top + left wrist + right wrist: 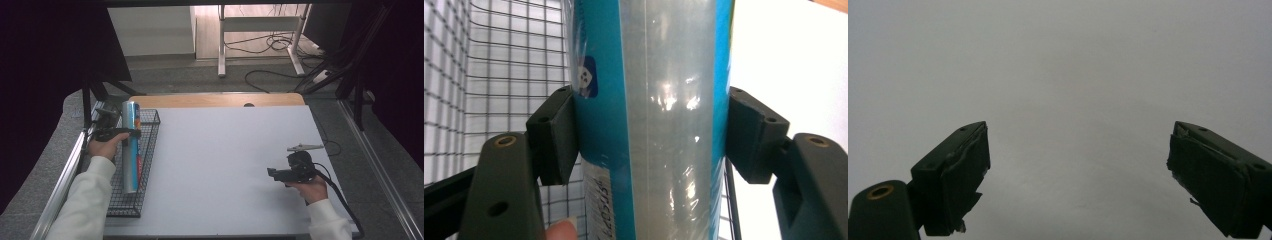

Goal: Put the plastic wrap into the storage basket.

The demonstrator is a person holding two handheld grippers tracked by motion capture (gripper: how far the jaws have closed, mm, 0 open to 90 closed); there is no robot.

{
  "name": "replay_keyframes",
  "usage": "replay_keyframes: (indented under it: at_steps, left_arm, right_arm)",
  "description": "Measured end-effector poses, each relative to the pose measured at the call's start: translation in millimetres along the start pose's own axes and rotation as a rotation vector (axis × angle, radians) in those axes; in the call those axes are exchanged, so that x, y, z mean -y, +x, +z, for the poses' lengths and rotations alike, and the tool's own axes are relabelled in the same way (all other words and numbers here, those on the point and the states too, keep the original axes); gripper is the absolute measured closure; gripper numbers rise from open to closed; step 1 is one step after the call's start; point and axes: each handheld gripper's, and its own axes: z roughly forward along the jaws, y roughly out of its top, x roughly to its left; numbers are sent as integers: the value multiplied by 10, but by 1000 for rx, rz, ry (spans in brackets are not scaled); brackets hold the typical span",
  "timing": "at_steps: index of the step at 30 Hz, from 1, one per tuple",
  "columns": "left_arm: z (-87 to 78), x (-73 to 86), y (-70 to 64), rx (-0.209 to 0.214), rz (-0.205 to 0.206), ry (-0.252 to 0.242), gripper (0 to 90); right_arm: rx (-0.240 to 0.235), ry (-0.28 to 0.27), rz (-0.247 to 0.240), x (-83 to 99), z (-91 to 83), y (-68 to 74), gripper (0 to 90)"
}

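A tall blue-and-clear tube (131, 150) stands tilted in a black wire basket (145, 190) at the table's left, clamped by the left gripper (131, 134); the right gripper (272, 173) hangs wide open, empty.

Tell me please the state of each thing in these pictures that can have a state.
Left gripper: shut on the roll, one jaw on each side.
Right gripper: open, holds nothing, over the bare table.
Roll: wrapped in clear film, one end raised, held over the basket.
Basket: flat at the table's left edge.
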Motion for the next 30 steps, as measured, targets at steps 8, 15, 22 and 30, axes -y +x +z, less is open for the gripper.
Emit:
replay_keyframes:
  at_steps: [8, 15, 22, 30]
  left_arm:
    - [246, 1, -30, -55, -14, 36, 316]
    - [255, 15, -25, -51, -10, 35, 314]
    - [285, 104, -46, -68, 24, 92, 282]
    - [260, 94, -35, -54, 4, 117, 311]
  right_arm:
    - [7, 0, -2, -2, -2, -10, 103]
    - [11, 3, -4, -1, 3, -15, 102]
    - [14, 4, -4, -1, 7, -14, 103]
    - [17, -1, 1, -4, -2, -19, 102]
